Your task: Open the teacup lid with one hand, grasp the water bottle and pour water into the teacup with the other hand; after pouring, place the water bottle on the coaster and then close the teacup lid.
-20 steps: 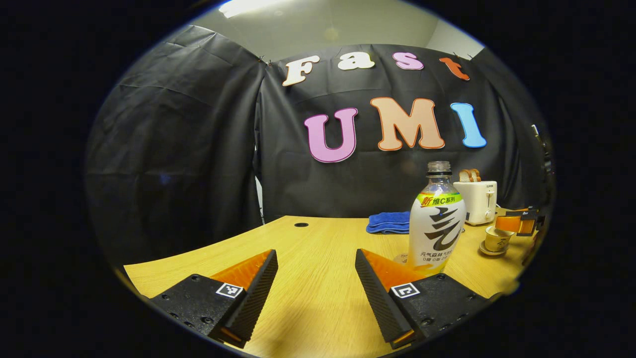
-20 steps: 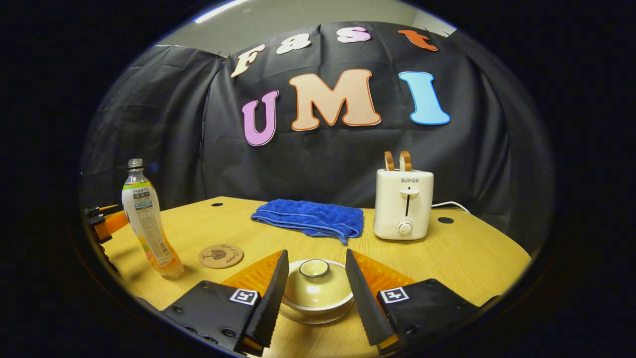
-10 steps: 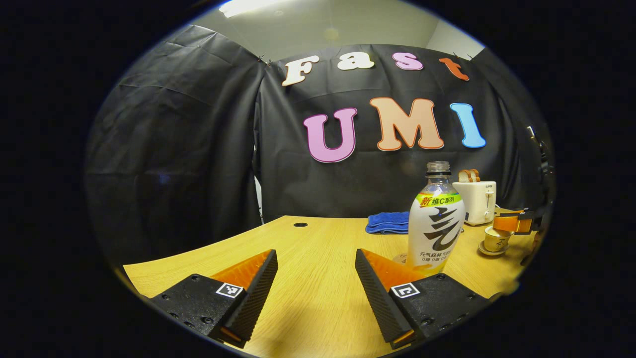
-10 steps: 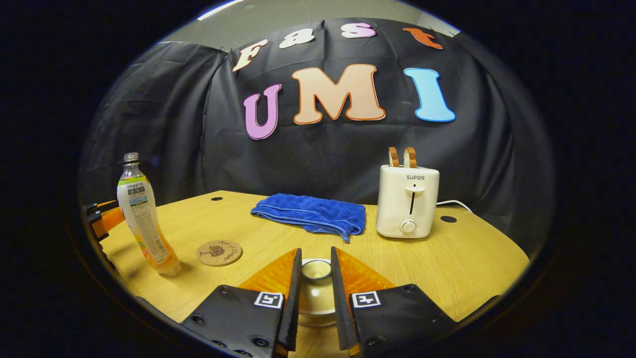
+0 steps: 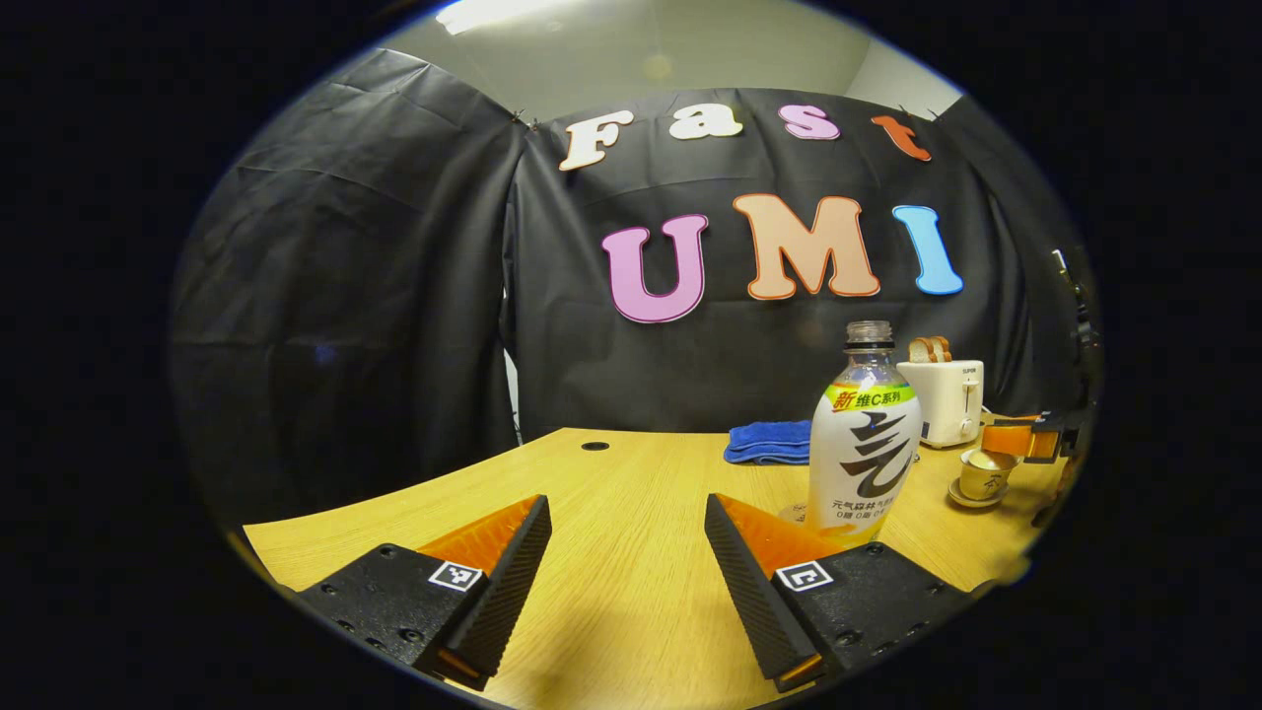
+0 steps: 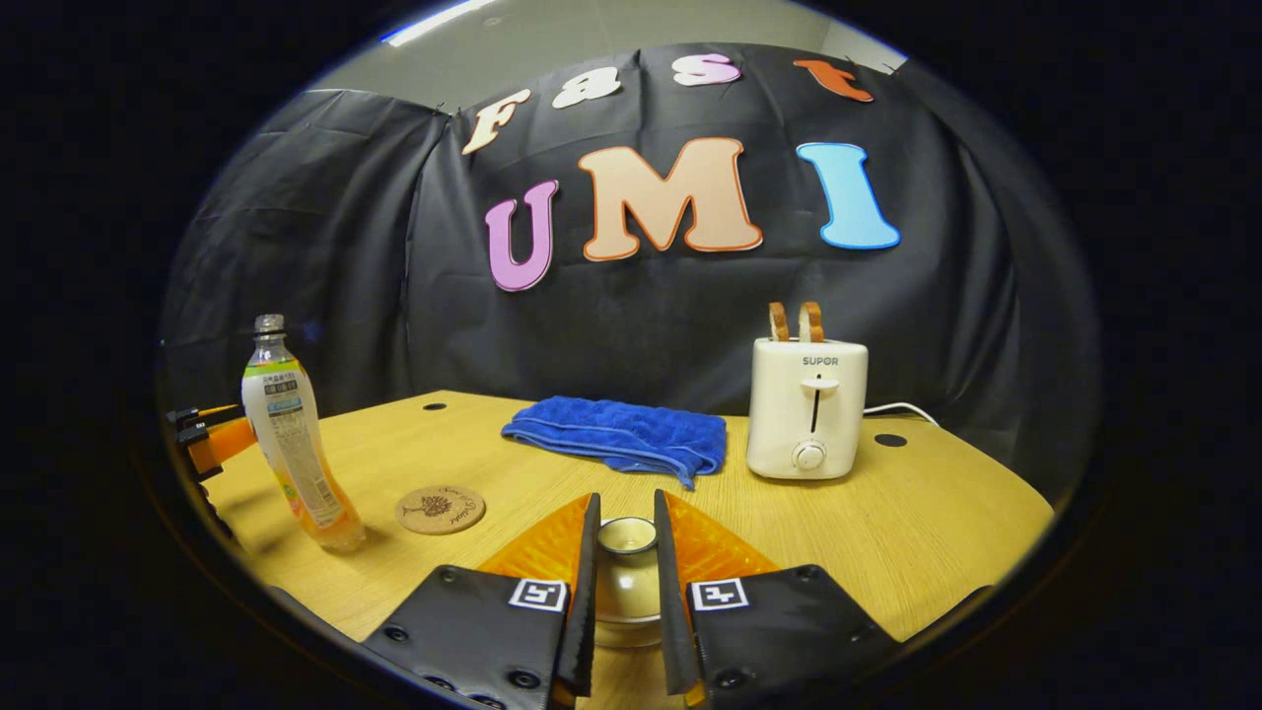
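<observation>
My right gripper is shut on the knob of the cream teacup lid. The fingers hide the cup beneath, so I cannot tell whether the lid has left it. In the left gripper view the teacup stands on its saucer at the far right, with the right gripper over it. The uncapped water bottle stands upright just right of and beyond my open left gripper, which holds nothing. In the right gripper view the bottle stands left of the round cork coaster.
A folded blue towel lies at the back of the wooden table. A white toaster holding toast stands to the towel's right, with its cord behind it. The left gripper shows at the far left, behind the bottle.
My right gripper went from open around the lid to shut on its knob, then tilted or rose slightly. The left gripper and the bottle have stayed put.
</observation>
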`<state>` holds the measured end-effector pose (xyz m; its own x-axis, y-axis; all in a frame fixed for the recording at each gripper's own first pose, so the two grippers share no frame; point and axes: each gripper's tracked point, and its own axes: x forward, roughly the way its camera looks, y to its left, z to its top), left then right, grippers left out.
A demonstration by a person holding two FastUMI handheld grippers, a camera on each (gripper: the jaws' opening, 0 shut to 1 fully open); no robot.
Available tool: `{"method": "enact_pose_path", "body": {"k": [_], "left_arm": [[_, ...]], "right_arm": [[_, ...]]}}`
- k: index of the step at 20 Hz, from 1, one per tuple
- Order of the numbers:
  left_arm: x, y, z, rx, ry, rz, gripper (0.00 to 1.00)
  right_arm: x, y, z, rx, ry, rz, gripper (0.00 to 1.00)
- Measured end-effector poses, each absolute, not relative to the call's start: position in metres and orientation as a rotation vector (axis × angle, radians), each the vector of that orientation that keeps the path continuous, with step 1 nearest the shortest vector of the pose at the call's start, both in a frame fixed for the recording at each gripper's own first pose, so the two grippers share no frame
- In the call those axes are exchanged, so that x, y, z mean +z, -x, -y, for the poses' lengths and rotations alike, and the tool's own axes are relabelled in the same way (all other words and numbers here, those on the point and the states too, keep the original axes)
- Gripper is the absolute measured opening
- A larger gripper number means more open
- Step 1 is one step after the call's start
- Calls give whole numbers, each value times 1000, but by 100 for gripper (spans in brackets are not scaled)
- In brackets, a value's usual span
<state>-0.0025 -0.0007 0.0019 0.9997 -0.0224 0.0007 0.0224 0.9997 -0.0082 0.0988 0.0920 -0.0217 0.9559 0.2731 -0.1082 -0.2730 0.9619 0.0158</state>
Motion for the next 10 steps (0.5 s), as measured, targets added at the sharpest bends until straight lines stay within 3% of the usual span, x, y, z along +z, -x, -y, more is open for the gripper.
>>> {"method": "enact_pose_path", "body": {"k": [10], "left_arm": [[6,18,33,-212,6,0,92]], "right_arm": [[-7,-65,-63,214,-6,-16,31]]}}
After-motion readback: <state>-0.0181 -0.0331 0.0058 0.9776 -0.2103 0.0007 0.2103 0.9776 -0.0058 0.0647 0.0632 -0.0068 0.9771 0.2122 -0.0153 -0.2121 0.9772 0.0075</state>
